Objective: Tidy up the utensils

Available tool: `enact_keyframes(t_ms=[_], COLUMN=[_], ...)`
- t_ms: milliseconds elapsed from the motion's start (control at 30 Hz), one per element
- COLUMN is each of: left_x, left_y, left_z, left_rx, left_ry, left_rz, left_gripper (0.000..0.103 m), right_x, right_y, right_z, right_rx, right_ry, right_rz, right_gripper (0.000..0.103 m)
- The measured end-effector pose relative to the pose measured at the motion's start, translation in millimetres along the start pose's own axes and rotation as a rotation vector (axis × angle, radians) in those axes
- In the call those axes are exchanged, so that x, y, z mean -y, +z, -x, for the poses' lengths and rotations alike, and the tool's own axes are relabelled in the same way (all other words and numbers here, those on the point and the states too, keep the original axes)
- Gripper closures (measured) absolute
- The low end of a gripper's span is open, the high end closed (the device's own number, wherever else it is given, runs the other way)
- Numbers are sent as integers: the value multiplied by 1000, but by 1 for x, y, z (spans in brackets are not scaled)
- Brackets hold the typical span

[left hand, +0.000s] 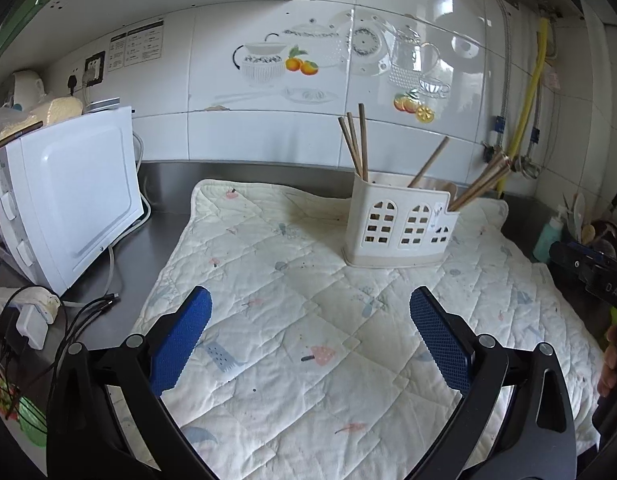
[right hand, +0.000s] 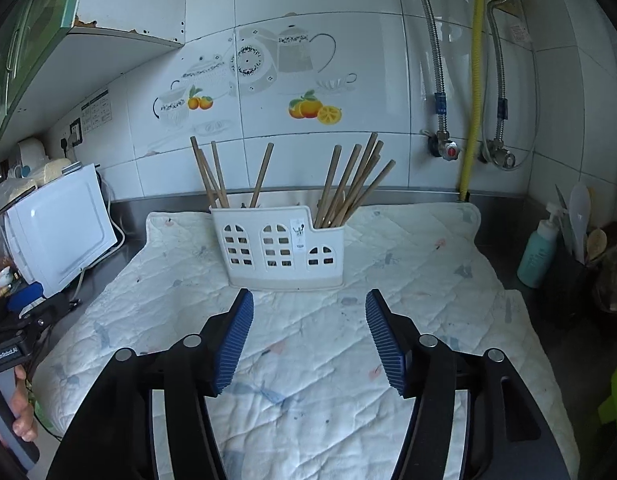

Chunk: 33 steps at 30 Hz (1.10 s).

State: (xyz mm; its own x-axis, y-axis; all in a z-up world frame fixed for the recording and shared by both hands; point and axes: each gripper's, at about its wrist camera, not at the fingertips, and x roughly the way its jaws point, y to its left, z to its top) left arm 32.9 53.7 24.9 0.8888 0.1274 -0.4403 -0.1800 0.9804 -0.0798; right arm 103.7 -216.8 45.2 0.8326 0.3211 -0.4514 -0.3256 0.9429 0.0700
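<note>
My left gripper spread, empty. My right gripper spread, empty, over quilted mat. White holder with chopsticks stands near mat's back edge on tabletop.

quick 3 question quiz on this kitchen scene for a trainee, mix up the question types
1. True or false: chopsticks lie loose on the quilted mat.
2. Multiple choice: the white utensil holder stands on A) the bare steel counter, B) the quilted mat, C) the white appliance.
3. Short answer: what does the right gripper hold between its blue pads?

Key
1. False: every chopstick in view stands in the holder, and no utensil lies on the mat.
2. B
3. Nothing: its jaws are apart and empty, as are those of the left gripper.
</note>
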Motion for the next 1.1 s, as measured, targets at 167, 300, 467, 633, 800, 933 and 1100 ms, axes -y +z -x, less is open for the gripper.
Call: enact_keyframes(t_ms=[167,300,467,633,800,933,1100], left_x=[4,7,13,20,21,22,24], left_y=[-2,-2,-4,-6,-6,-4,-5], left_z=[5,7,10,12,13,14,14], left_rx=[-5,-7,-6,-2,0,5,9], left_ry=[-6,-11,-16,-13,-12,-4,4], left_rz=[-12,-10,-27,-51,-50,-55,-73], left_gripper=[5,5,5,5,5,5,5], right_x=[-7,-6,-5,-1,-2,-7,-10], right_y=[-13,-21,-30,-35,-39,-44,-48], right_z=[11,18,23,28,28,28,26], right_rx=[4,2,-6,-6,-22,-30,-45], right_ry=[-28,-27,-43,-44,-55,-69,-63], right_rz=[-2,-27,-34,-49,-32,-11,1], right_gripper=[39,34,27,21,17,15,12])
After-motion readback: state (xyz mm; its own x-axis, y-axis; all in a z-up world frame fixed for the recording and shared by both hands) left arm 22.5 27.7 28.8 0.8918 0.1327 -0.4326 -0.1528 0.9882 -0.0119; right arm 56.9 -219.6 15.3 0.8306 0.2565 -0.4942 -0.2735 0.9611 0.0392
